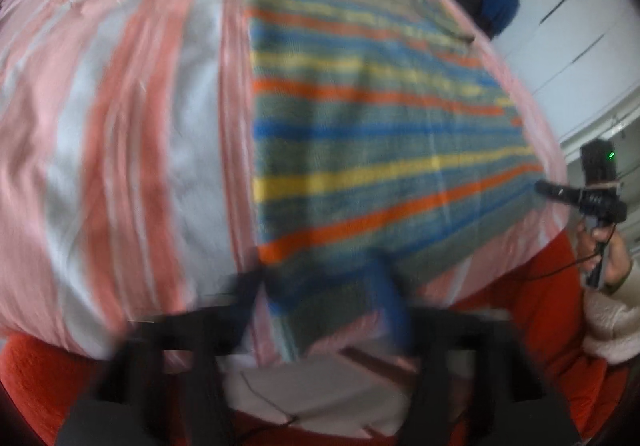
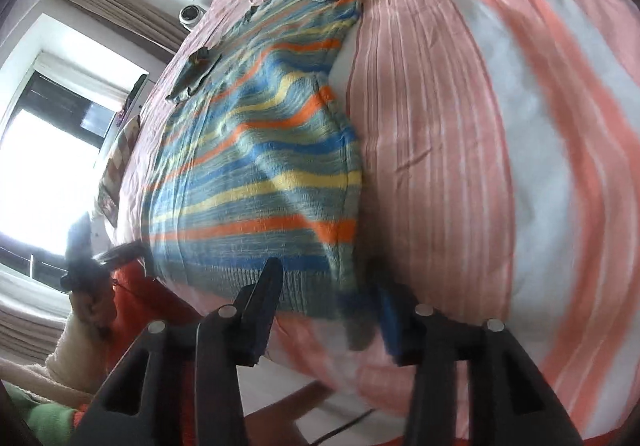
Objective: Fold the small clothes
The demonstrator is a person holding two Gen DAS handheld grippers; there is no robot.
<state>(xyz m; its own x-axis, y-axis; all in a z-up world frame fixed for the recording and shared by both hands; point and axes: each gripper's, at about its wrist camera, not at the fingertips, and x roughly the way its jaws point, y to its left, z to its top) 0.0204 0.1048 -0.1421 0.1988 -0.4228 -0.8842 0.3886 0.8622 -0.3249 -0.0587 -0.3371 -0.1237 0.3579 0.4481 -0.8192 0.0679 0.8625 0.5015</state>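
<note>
Fingers: left gripper (image 1: 320,310) and right gripper (image 2: 326,306) both spread over hem corners | Thing: striped knitted sweater (image 2: 256,165) flat on pink-and-white striped bedspread (image 2: 460,125), frame centre | Handling: likely soft, light, stretchy; pinch ribbed hem corners

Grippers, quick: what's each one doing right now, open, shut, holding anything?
Left gripper: open, fingers either side of the striped sweater's hem corner; blurred.
Right gripper: open, fingers straddling the hem at its corner, not clamped.
</note>
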